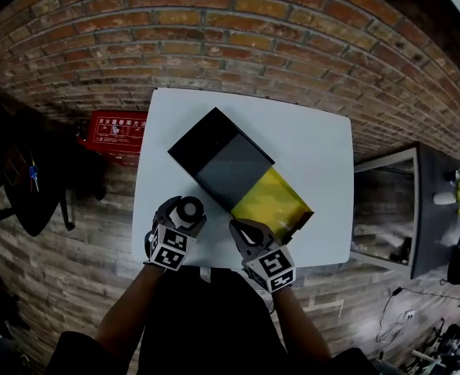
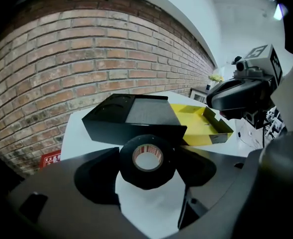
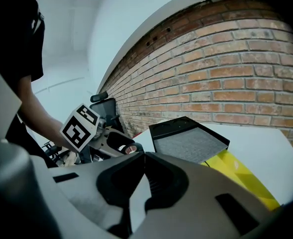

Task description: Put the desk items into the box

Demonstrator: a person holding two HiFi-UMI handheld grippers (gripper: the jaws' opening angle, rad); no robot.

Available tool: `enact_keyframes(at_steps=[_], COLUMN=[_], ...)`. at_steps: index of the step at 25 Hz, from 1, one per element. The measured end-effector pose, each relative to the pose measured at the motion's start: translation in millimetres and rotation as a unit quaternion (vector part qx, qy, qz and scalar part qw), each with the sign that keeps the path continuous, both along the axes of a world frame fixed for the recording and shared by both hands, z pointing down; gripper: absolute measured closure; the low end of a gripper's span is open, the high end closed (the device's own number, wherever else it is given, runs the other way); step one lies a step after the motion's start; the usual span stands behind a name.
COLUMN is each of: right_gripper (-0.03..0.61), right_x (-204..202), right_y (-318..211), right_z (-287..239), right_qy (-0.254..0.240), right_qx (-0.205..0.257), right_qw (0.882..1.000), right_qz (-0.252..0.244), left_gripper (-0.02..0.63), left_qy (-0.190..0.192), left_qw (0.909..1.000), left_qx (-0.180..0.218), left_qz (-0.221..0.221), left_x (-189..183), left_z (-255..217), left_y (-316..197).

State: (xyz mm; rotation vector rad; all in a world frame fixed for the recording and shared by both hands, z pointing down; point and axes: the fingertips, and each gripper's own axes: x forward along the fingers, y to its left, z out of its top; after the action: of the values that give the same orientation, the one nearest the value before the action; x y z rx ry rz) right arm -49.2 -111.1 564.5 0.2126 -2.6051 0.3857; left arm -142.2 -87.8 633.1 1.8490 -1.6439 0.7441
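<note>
Readable writing first: not much can be made out. A red sign [image 1: 116,131] at the left of the head view carries white Chinese print, too small to be read properly. Reddish lettering is seen on the inner core of the tape [image 2: 145,179], but it's blurred. Square black-and-white markers are shown on both cubes.

The left tongs [image 1: 181,213] are clamped on the black tape roll, one jaw on each side. It is held low over the bench [image 1: 315,155] near its lower edge, just beside the box [image 1: 218,158]. The right tongs [image 3: 143,158] are closed with the tips together and nothing is gripped. They are held at the lower middle of the head view, right by the yellow tray [image 1: 270,200]. Both forearms are reached in from the bottom of the frame, fairly close together.

The box is laid diagonally mid-bench, with the yellow tray slid out of the black sleeve toward the lower right. Plenty of bare white top is left at the right and the upper right. The tray's corner is set near the lower edge.
</note>
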Motion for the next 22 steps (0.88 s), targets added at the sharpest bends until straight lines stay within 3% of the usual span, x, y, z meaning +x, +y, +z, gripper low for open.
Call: enact_keyframes(at_steps=[11, 22], right_gripper=[0.557, 0.557], right_x=[35, 77], right_y=[-18, -22], right_z=[-15, -18], right_qy=[-0.017, -0.02], right_qx=[0.013, 0.015], right_qw=[0.997, 0.986], right_qz=[0.078, 0.167], left_gripper=[0.259, 0.261], left_qy=[0.003, 0.015], left_qw=[0.994, 0.9808], left_qx=[0.054, 0.061], left_qz=[0.094, 0.185], left_x=[39, 94], left_z=[-58, -63], left_y=[-44, -67])
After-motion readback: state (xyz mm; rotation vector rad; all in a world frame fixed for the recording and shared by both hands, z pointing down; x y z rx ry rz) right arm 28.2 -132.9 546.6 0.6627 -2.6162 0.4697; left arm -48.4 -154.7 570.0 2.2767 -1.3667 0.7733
